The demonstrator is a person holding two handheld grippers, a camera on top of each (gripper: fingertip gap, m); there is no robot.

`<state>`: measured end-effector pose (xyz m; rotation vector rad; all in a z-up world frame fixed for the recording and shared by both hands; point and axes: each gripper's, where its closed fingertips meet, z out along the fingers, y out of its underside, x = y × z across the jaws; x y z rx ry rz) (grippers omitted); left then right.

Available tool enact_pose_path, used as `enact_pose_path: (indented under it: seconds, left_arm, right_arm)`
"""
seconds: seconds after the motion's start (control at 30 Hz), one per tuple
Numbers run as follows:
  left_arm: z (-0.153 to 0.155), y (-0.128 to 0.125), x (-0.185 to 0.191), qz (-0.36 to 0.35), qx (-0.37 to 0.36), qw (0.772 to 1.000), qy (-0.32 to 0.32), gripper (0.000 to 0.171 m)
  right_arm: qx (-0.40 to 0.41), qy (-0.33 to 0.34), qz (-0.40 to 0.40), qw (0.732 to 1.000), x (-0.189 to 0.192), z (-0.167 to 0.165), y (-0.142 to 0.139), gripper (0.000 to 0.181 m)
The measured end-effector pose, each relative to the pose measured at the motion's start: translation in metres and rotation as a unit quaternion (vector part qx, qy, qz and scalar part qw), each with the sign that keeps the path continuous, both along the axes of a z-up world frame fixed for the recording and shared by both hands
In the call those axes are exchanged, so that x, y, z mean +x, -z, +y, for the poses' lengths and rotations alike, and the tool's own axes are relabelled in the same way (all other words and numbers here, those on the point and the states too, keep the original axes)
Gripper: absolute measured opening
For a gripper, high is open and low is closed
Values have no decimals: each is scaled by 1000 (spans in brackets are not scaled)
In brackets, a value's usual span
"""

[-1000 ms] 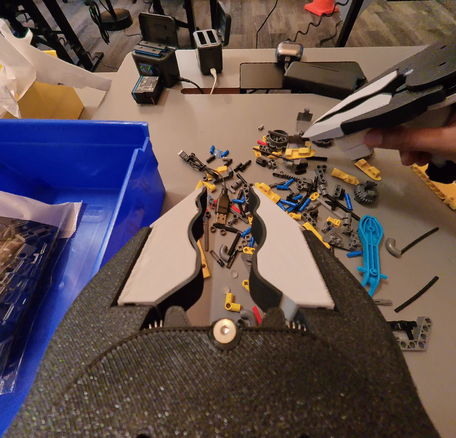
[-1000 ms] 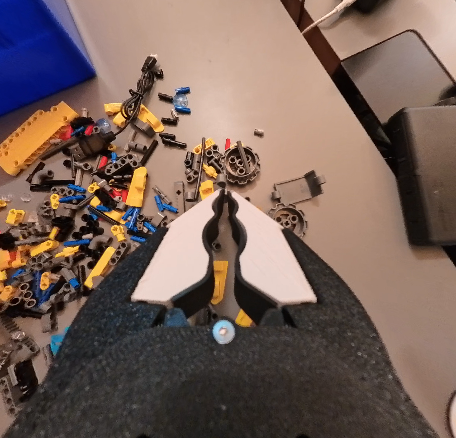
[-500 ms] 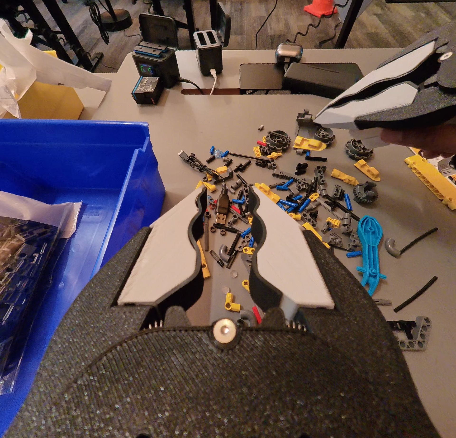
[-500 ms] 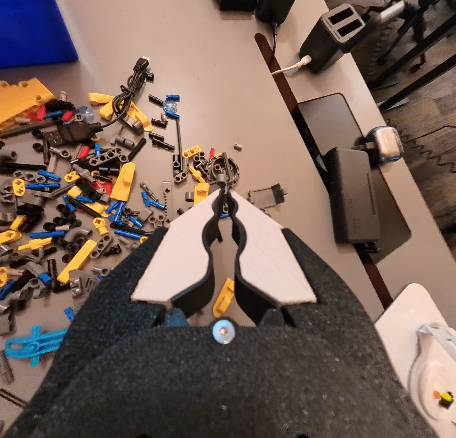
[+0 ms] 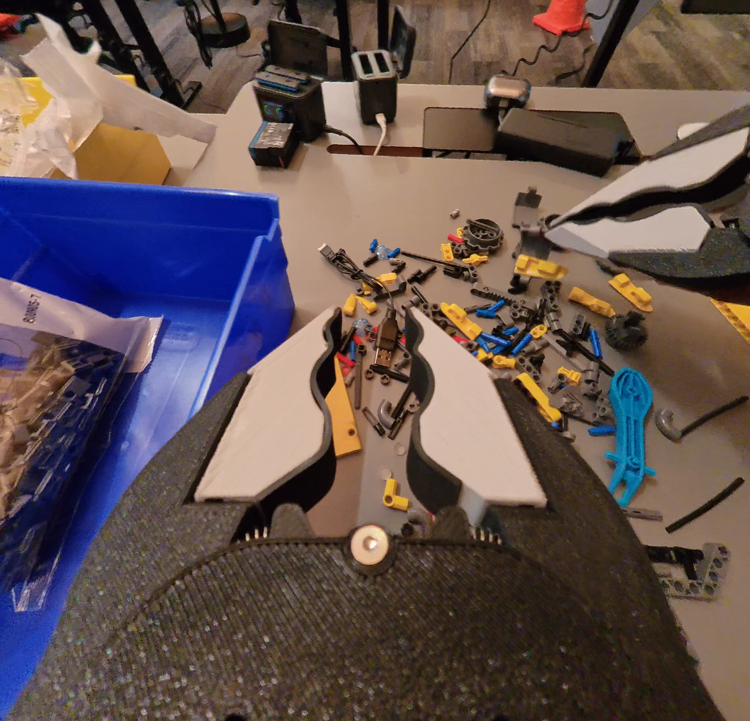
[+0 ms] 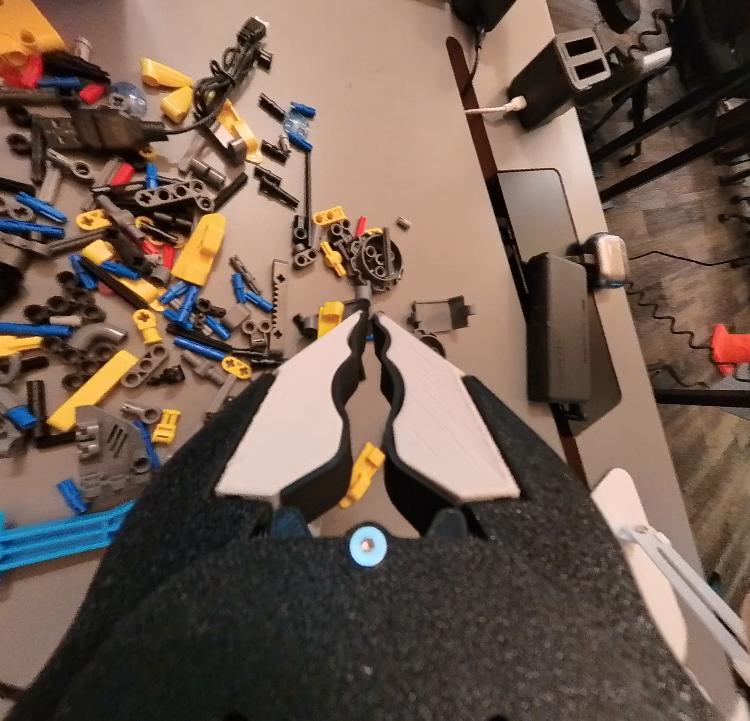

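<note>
Bin lies left of scattered parts on the table.

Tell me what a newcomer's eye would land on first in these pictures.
First, the scatter of small plastic building pieces in yellow, blue, black and grey across the grey table. Next, the right gripper, raised above the pile and shut on a small grey connector piece. Then the big blue bin at the left, with the open left gripper hovering over a black USB plug.

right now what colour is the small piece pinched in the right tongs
Grey: the small connector piece pinched at the tips of the right tongs shows best in the right wrist view.
</note>
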<state>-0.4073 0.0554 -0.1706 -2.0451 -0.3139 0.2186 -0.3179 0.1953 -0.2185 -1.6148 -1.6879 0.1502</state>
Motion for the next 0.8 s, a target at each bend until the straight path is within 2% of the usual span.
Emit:
enact_pose_path:
  seconds: [0.17, 0.3, 0.8]
  left_arm:
    - [-7, -19, -10, 0, 54, 998, -23, 25]
    - [-9, -26, -11, 8, 69, 997, -29, 24]
    - [-7, -24, -11, 9, 65, 998, -24, 24]
  right_arm:
    - [-99, -18, 18, 995, -4, -20, 7, 2]
    - [-139, -25, 20, 990, -4, -28, 10, 2]
    - [-122, -10, -8, 992, 5, -21, 15, 2]
